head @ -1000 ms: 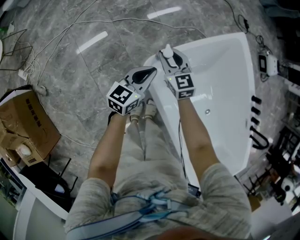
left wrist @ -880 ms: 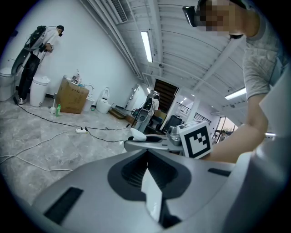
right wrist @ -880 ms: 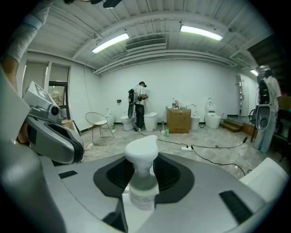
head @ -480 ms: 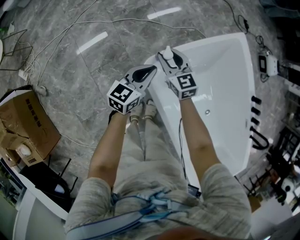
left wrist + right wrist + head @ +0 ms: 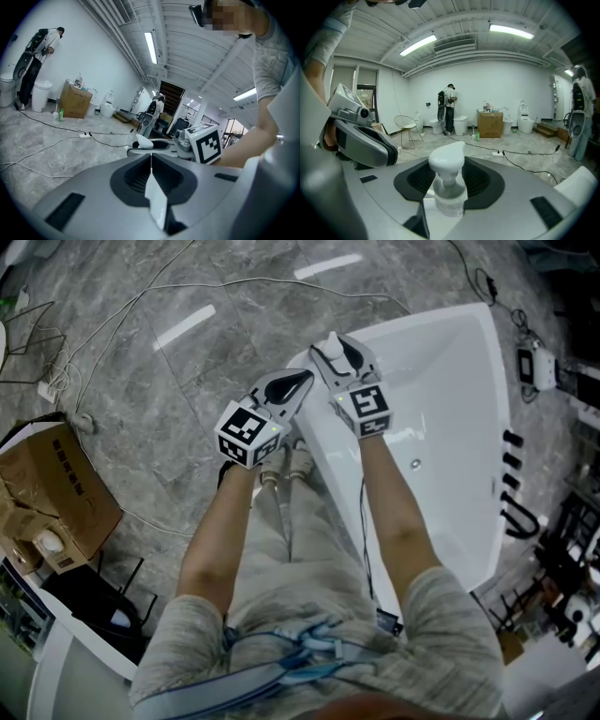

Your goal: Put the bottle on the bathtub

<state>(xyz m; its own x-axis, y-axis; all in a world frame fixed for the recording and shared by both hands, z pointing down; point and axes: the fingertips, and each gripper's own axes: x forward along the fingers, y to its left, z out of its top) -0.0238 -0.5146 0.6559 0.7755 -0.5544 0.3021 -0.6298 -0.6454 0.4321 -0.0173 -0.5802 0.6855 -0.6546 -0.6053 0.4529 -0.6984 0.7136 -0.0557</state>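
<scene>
A small clear bottle (image 5: 449, 197) with a white pump head (image 5: 333, 339) stands upright between the jaws of my right gripper (image 5: 449, 206). Those jaws have just been opening, and a pale gap shows at the bottle's left side. In the head view my right gripper (image 5: 335, 351) is over the near-left corner rim of the white bathtub (image 5: 450, 381). Just left of it, my left gripper (image 5: 298, 382) is shut with nothing in it, its jaws meeting in a thin line (image 5: 151, 159). The left gripper view shows the pump head (image 5: 142, 141) straight ahead.
The grey marble floor carries white cables (image 5: 141, 306), and a cardboard box (image 5: 52, 488) sits at the left. Black fittings (image 5: 511, 465) lie along the tub's right side. In the right gripper view, a person (image 5: 449, 110), toilets, a box (image 5: 490, 123) and a wire chair (image 5: 407, 125) are far off.
The right gripper's jaws stand a little wider around the bottle than before. Both hands have kept their places, and the left gripper stays shut.
</scene>
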